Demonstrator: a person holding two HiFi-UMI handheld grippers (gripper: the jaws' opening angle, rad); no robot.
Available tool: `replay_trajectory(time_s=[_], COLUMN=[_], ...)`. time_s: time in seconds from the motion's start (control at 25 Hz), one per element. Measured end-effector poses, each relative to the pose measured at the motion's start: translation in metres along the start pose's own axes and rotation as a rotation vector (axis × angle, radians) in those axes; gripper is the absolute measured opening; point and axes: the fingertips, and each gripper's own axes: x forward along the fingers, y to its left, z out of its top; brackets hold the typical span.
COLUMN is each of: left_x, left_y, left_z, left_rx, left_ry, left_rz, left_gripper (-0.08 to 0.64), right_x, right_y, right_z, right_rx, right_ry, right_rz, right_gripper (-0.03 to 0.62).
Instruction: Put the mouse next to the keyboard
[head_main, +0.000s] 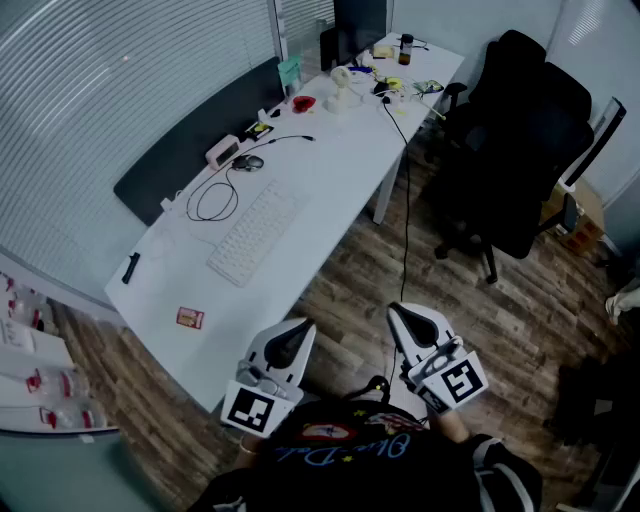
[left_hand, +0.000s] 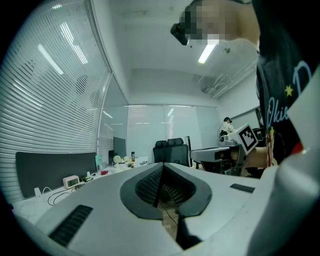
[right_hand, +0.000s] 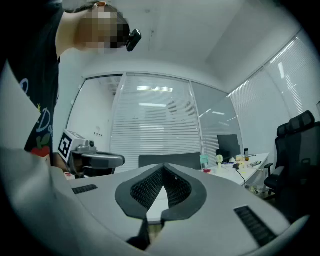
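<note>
The counter (head_main: 345, 165) stands well ahead, across the floor (head_main: 360, 270). The keyboard (head_main: 252, 236) lies on it at a slant. The left gripper (head_main: 302, 328) and right gripper (head_main: 399, 313) are held level near the body, the fingers of each pressed together on nothing. The mouse (head_main: 249, 162) sits beyond the keyboard's far end, apart from it, with its cable (head_main: 212, 200) looped between. The counter should be approached first. The fingers are best spread before the mouse is reached, and the cable's slack should be watched.

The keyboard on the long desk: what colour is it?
White. The keyboard lies on an equally white desk. It shows best in the head view.
</note>
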Motion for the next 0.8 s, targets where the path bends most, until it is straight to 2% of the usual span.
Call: replay_trajectory(time_s=[0.24, 0.52, 0.8], left_x=[0.004, 0.013, 0.038], left_y=[-0.009, -0.018, -0.043], left_z=[-0.003, -0.003, -0.007], left_rx=[0.011, 0.016, 0.017], left_ry=[0.013, 0.030, 0.045], left_rz=[-0.005, 0.002, -0.027], left_gripper=[0.000, 0.000, 0.000], right_x=[-0.007, -0.022, -0.048], right_y=[-0.007, -0.031, -0.061], right_z=[-0.002, -0.005, -0.008], right_rx=[-0.006, 0.000, 0.010], right_ry=[-0.009, -0.032, -0.025], right_rz=[-0.003, -0.067, -0.113], right_gripper=[-0.002, 0.000, 0.002])
